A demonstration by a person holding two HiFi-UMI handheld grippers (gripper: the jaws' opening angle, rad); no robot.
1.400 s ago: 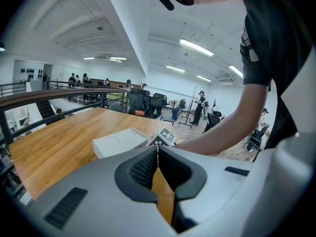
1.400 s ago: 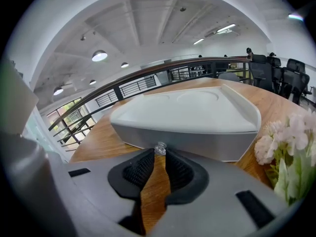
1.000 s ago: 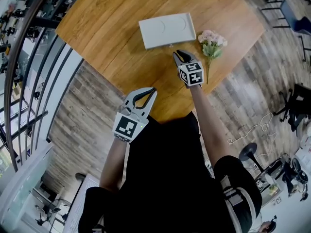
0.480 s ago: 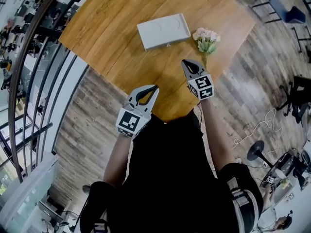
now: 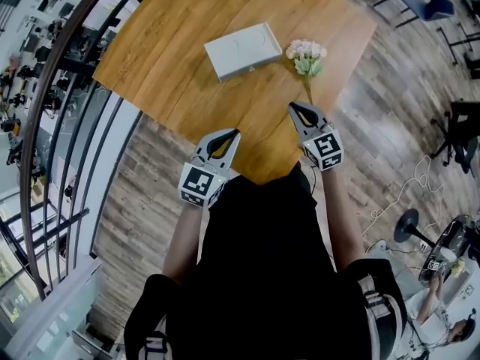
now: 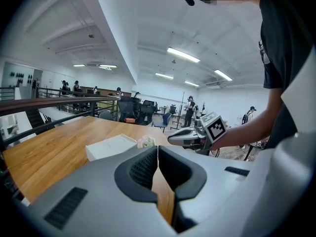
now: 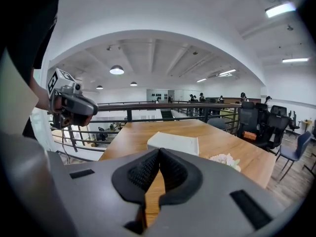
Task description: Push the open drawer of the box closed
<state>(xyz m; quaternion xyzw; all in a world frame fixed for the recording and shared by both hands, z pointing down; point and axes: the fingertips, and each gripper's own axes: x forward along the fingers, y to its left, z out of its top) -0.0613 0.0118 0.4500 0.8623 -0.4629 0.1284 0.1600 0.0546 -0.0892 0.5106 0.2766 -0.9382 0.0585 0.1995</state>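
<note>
The white box [image 5: 242, 49] lies flat near the middle of the wooden tabletop [image 5: 165, 43], with a small bunch of pink flowers [image 5: 304, 56] just beside its right end, towards the right edge. Both grippers hover over the near corner, well apart from the box. The left gripper [image 5: 235, 132] and the right gripper [image 5: 293, 106] each have their jaws pressed together on nothing.
</note>
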